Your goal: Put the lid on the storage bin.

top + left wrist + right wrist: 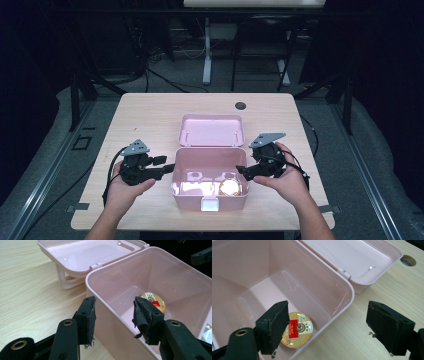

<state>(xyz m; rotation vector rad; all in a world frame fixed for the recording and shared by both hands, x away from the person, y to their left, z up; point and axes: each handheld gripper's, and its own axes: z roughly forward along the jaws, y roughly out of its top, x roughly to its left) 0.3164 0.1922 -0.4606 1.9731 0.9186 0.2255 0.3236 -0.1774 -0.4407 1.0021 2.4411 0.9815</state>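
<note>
A pink plastic box stands open near the table's front edge, its lid hinged back flat behind it. On the box floor at the right lies a round gold tin with a red label. My left gripper is open astride the box's left wall, one jaw outside and one inside, neither pad touching it. My right gripper is open astride the right wall, its inner jaw above the tin, the outer jaw over the table. The tin lies beyond the left gripper's inner jaw.
The light wood table has a round cable hole behind the lid. Under the lid a white handle rests on the table. Dark floor, cables and another table's legs lie beyond the far edge.
</note>
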